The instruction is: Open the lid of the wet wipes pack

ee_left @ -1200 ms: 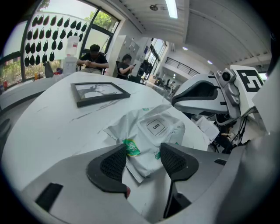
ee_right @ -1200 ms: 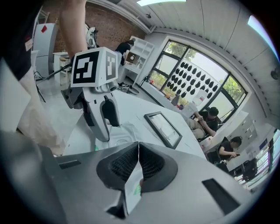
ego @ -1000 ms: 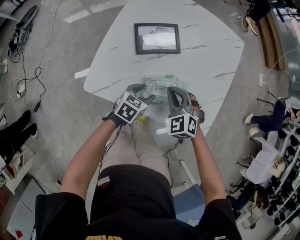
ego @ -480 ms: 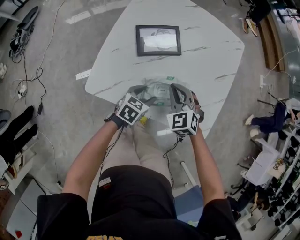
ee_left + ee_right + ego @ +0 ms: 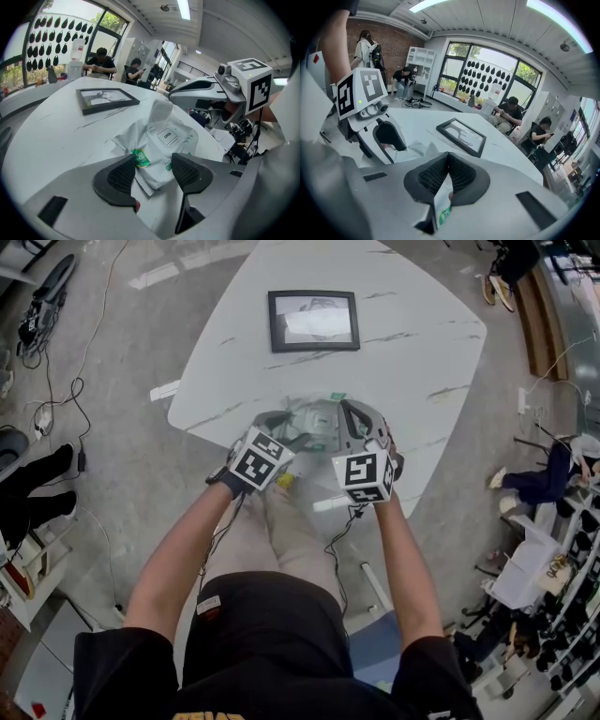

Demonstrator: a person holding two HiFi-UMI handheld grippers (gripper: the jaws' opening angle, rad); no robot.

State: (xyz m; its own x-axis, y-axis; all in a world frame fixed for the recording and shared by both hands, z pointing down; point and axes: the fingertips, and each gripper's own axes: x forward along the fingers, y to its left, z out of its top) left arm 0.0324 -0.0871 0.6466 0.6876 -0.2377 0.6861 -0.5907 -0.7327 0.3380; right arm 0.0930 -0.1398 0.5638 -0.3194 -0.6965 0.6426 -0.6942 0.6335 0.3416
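Right gripper view: right tongs (image 5: 449,169) are together, clamped on a thin white fold of the wet wipes pack (image 5: 442,206) with green print on it. The film runs down out of the pads.

Left gripper view: left tongs (image 5: 152,171) are apart, straddling the near corner of the pack. The pads do not appear to press on it.

Change over the last second, head view:
- The marker cube (image 5: 363,477) on the right tongs has rolled, so its face now sits at a different tilt.
- It has also slid a little toward the pack and the left tongs.
- Left tongs unmoved.
- Right clamp unchanged, closed throughout.

Position: the pack lies on the desk (image 5: 412,329) near its front edge, between the two tongs and well short of the picture frame (image 5: 314,318). In the left gripper view its far end is drawn up into a peak toward the right tongs. The lid (image 5: 168,136), marked OPEN, lies flat and looks closed.

Judgement: the roll seems to have lifted packaging film, not the lid, so the task is not yet advanced.
- Risk: more pull would raise the whole pack, since the left tongs are not holding it down.
- Likely need: left tongs close on the near corner, and right tongs re-grip at the lid's edge.
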